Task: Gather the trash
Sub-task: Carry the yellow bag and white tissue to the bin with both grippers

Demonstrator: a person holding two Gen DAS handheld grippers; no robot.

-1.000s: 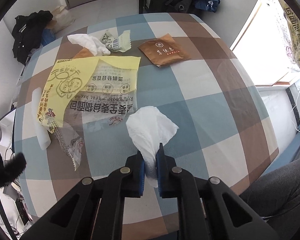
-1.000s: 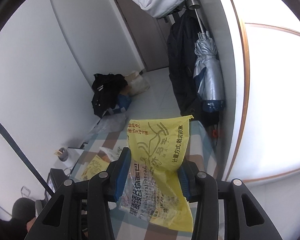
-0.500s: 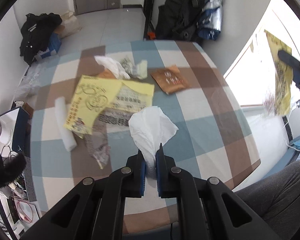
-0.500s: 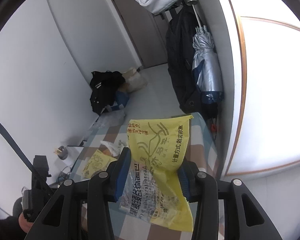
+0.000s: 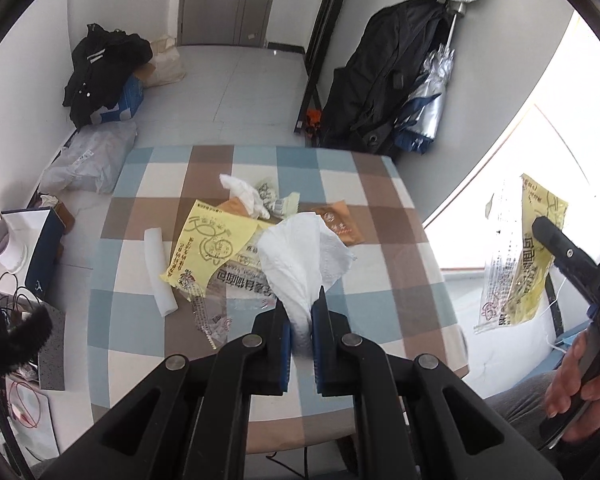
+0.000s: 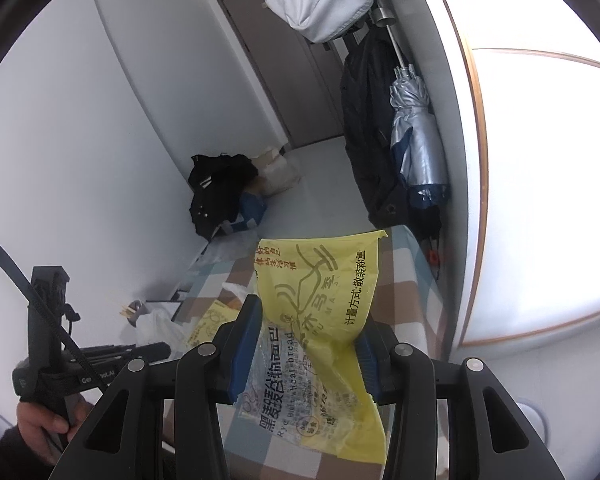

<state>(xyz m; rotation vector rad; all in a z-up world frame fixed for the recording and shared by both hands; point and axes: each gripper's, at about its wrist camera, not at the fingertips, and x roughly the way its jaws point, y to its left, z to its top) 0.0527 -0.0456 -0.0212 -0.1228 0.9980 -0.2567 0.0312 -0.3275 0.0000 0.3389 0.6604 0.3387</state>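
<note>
My left gripper (image 5: 300, 320) is shut on a white tissue (image 5: 304, 256), which it holds up in the air above the checked table (image 5: 396, 280). On the table lie a yellow bread bag (image 5: 208, 248), a brown sachet (image 5: 340, 228), a crumpled white tissue (image 5: 244, 196), a pale green wrapper (image 5: 278, 204) and a white foam roll (image 5: 160, 276). My right gripper (image 6: 306, 340) is shut on a second yellow and clear bread bag (image 6: 320, 312), off the table's right edge. That bag (image 5: 516, 264) hangs in the left wrist view too.
A black coat (image 5: 372, 80) and a folded silver umbrella (image 5: 424, 108) hang by the far wall. Dark clothing (image 5: 100, 68) and plastic bags (image 5: 88, 156) lie on the floor. A blue box (image 5: 44, 248), a cup (image 5: 4, 240) and cables stand left of the table. A person's hand (image 5: 576, 384) holds the right gripper.
My left gripper has risen with the tissue, so the table looks smaller and farther. The right gripper and its bag have come into the left wrist view.
</note>
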